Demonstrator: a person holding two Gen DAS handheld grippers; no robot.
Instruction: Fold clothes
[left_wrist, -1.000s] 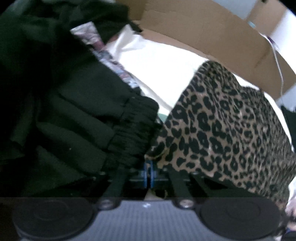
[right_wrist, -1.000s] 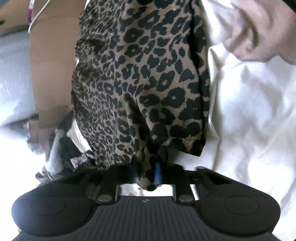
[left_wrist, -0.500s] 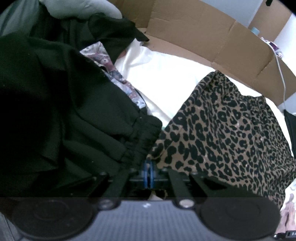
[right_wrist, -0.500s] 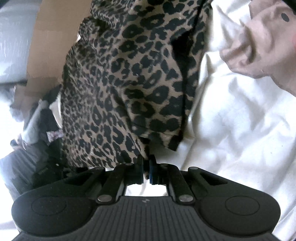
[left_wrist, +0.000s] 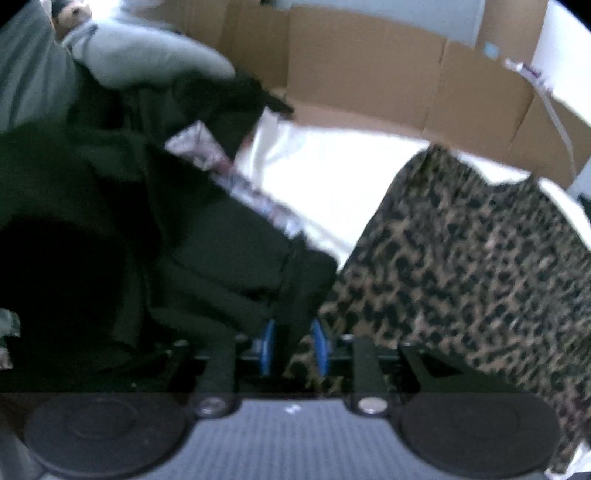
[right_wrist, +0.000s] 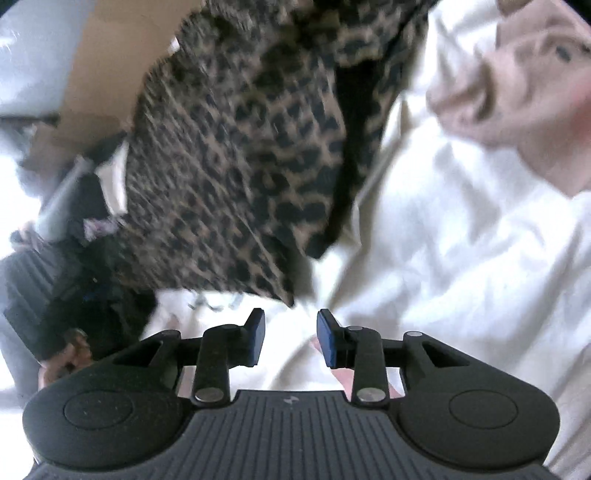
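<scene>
A leopard-print garment (left_wrist: 461, 258) lies spread on the white sheet (left_wrist: 325, 166), blurred by motion. My left gripper (left_wrist: 293, 347) is open, its blue pads (left_wrist: 267, 345) apart at the garment's near corner; a bit of leopard cloth and black cloth still sits between them. In the right wrist view the same leopard garment (right_wrist: 229, 166) lies ahead, its corner just beyond my right gripper (right_wrist: 291, 338). That gripper is open over the white sheet (right_wrist: 461, 277), with nothing between its fingers.
A heap of black clothes (left_wrist: 203, 258) with a patterned piece (left_wrist: 229, 173) and a grey garment (left_wrist: 140, 55) lies left. Cardboard (left_wrist: 369, 74) walls the far side, a white cable (left_wrist: 554, 118) hanging there. A pink garment (right_wrist: 517, 92) lies right. A hand (right_wrist: 62, 362) shows low left.
Both grippers were shut on the leopard garment's corners; both have opened. The right one has let its corner drop onto the sheet and drawn back a little.
</scene>
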